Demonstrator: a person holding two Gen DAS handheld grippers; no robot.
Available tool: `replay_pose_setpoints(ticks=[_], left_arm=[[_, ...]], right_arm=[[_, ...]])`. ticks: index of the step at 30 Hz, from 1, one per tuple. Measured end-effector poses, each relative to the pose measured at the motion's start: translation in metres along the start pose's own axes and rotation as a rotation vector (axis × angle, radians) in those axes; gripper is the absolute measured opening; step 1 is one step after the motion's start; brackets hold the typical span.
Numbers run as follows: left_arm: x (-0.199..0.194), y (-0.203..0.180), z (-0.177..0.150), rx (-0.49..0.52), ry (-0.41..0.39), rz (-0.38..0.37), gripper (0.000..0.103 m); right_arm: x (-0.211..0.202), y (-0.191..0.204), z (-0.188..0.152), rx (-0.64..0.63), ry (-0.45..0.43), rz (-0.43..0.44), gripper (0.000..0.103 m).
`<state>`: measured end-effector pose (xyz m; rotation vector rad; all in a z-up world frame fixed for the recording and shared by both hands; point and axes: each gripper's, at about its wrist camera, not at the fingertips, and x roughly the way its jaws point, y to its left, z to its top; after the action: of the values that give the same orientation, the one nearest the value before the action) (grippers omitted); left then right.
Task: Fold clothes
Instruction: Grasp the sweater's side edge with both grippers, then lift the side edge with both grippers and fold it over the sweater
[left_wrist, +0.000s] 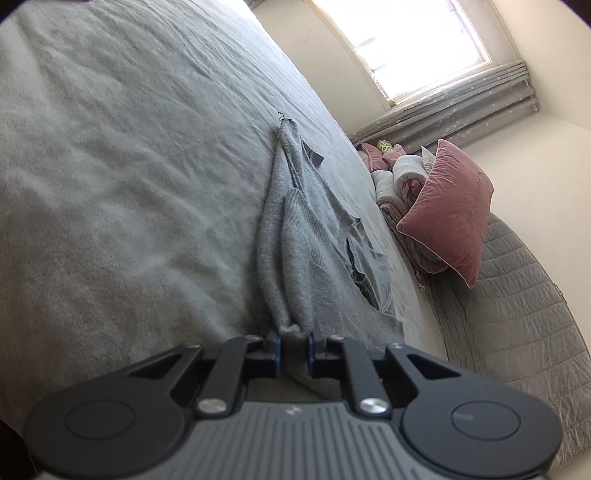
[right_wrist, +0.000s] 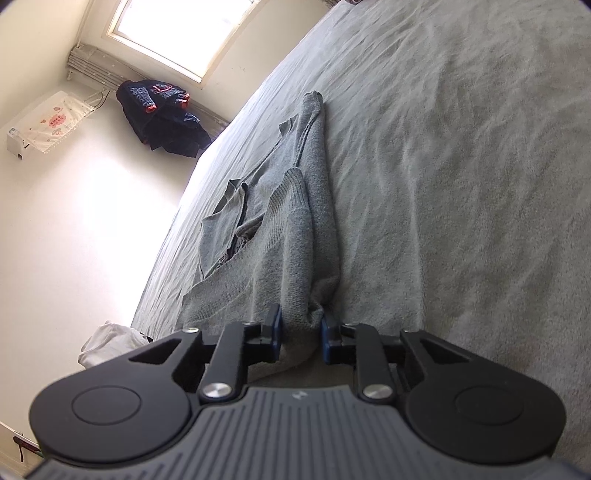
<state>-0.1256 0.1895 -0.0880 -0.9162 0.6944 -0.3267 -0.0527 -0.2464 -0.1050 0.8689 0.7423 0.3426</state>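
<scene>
Both tongs are clamped on the grey knit sweater (left_wrist: 295, 236): the left tongs (left_wrist: 293, 338) pinch a bunched fold at the bottom centre of their frame, and the right tongs (right_wrist: 301, 323) pinch a thick roll of the same knit at the bottom centre of theirs. From each grip the sweater runs up the middle of the frame across the grey bed (left_wrist: 129, 166), with one layer lapped over another.

Risks, as I judge them: the knit is soft and stretchy, so uneven pulling could skew the fold, and a thick bundle may slip out of one grip. The loose flaps near mid-frame could flop open or drag on the bedspread.

Grey on grey makes edges hard to read. The sweater's near end is hidden behind the tongs, and which part each grip holds I cannot tell.
</scene>
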Motion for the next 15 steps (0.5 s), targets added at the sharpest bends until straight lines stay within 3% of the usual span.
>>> replay_pose_setpoints(ticks=[15], left_arm=[[-0.003,-0.005,0.009,-0.186,0.03,-0.076,0.011]], right_arm=[[-0.009,0.013,0.022,0.222,0.029,0.092,0.02]])
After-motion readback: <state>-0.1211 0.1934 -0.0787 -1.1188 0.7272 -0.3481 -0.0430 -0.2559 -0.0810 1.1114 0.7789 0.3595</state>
